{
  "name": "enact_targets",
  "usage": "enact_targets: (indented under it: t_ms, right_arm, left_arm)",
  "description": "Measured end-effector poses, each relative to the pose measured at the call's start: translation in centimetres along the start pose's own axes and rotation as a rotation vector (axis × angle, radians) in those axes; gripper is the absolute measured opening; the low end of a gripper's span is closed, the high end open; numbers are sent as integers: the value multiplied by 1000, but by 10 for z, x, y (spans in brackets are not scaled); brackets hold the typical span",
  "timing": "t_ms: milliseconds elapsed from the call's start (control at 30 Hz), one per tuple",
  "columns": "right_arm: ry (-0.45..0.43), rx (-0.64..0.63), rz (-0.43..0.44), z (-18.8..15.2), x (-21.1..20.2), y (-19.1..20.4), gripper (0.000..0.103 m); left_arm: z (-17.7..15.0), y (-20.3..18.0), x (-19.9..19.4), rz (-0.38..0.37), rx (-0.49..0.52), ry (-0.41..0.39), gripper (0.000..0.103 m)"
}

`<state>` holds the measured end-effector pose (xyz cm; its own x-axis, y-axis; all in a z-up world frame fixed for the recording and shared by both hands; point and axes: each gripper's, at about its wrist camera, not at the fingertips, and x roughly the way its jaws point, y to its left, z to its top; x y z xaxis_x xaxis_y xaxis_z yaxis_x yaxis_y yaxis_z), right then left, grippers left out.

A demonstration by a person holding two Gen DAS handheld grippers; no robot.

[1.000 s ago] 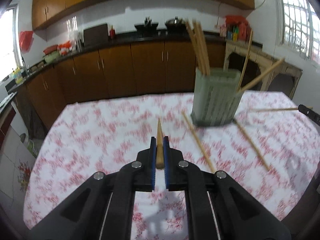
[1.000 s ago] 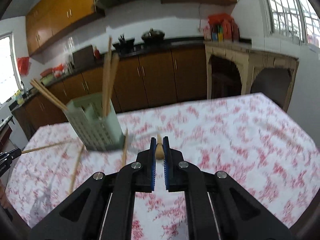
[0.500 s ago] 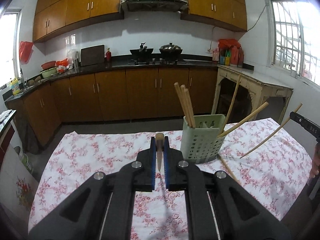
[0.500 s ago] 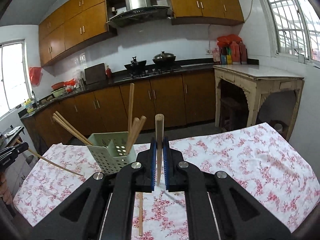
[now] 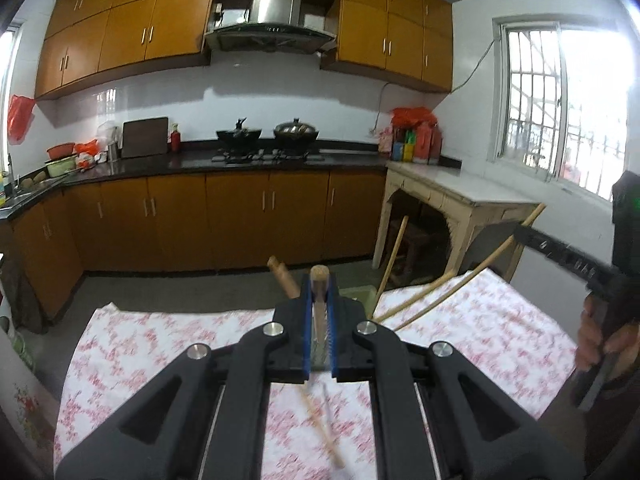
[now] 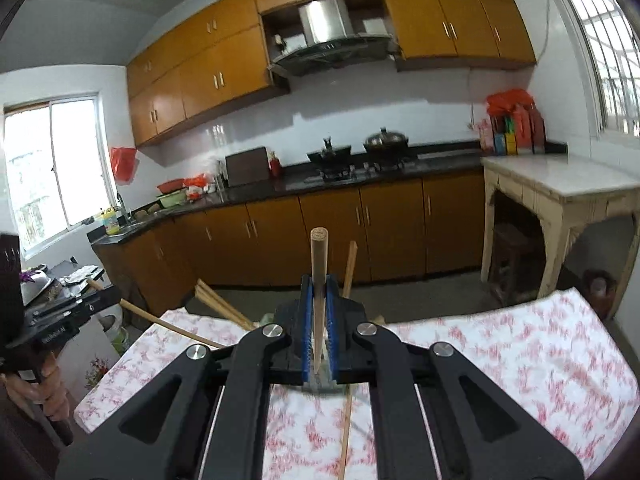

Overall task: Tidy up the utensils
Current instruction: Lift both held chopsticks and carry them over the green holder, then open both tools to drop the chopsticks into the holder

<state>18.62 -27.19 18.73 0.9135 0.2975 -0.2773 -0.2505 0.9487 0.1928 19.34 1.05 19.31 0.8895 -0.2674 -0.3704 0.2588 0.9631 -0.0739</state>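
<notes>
Both grippers are loaded, mid-carry above the table. Left gripper is clamped on a chopstick, butt end sticking up above the blue pads; right gripper is pinching its own chopstick the same way, shaft near upright with the tip low between the jaws. The green holder is almost fully hidden behind the left gripper's fingers, only a sliver of rim showing, with several chopsticks already leaning out of it; in the right view just a pale edge shows behind the gripper, probably the same holder, but I can't confirm. Loose chopsticks are lying on the floral tablecloth: one under the left gripper and one under the right. Step in hand, as I read it: transport of two picked sticks toward the holder, insertion not yet done. Next move calls for centring each stick over the holder's open top, tip down, lowering it in and only then opening the jaws. One arm at a time looks safer, since the leaning sticks crowd the opening and the two grippers converge on one target. Then go back for the loose ones.
</notes>
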Motion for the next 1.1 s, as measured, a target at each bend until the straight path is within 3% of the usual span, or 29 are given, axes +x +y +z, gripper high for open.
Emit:
enact_targets:
  t_ms: [133, 300, 600, 900, 933, 1000, 1100]
  right_arm:
    - [-31, -44, -12, 12, 13, 14, 7]
    - [-24, -61, -35, 10, 40, 20, 7]
    - [128, -28, -50, -22, 104, 9, 7]
    - [182, 15, -57, -29, 118, 2, 8]
    - [181, 18, -58, -28, 116, 1, 10]
    - [170, 22, -65, -26, 114, 0, 30]
    - [147, 29, -71, -22, 107, -2, 36]
  left_arm:
    - [24, -12, 4, 3, 9, -50, 8]
    - [40, -20, 32, 46, 32, -48, 8]
    - [18, -9, 95, 55, -11, 91, 8]
    - [4, 4, 116, 62, -38, 144, 8]
    - [3, 7, 115, 62, -48, 143, 10]
    - [4, 10, 113, 69, -53, 138, 16]
    - [5, 14, 104, 79, -59, 120, 23]
